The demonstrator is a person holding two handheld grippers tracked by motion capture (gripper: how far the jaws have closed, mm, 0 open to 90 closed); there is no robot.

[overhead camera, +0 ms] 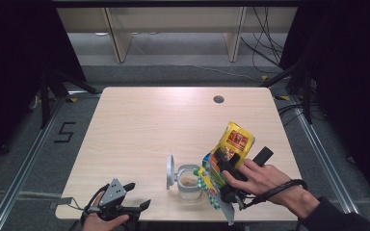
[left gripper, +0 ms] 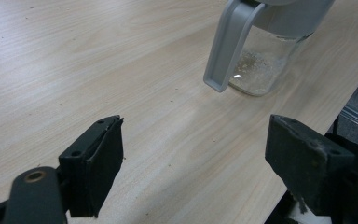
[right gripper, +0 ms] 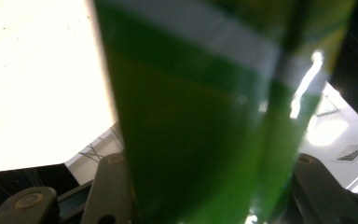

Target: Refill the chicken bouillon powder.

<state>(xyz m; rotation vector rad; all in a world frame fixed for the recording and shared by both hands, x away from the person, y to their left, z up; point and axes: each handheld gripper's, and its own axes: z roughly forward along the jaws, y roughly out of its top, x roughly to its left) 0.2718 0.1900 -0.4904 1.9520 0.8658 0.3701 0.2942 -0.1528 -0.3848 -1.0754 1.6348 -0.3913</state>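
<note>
Right hand-held gripper [overhead camera: 226,168]: clamped on the snack pouch, jaws part-way in, one on each side of it; sits about 5 o'clock on the counter.
Snack pouch [overhead camera: 229,151]: yellow and green, held off the counter and tilted, lower end down over the jar's rim, upper end up toward 1 o'clock. In the right gripper view its green face [right gripper: 191,121] stands between the jaws (blurred, very close).
Jar [overhead camera: 189,182]: clear, upright on the counter near the front edge, at 6 o'clock; a little pale material lies at its bottom [left gripper: 258,70].
Lid [overhead camera: 170,171]: grey, flipped open, standing up at the jar's 9 o'clock side.
Left hand-held gripper [overhead camera: 134,197]: jaws wide apart, holding nothing, at 7 o'clock by the front edge, well apart from the jar.
Counter [overhead camera: 144,120]: pale wood, with a small round hole [overhead camera: 218,99] toward 1 o'clock.
</note>
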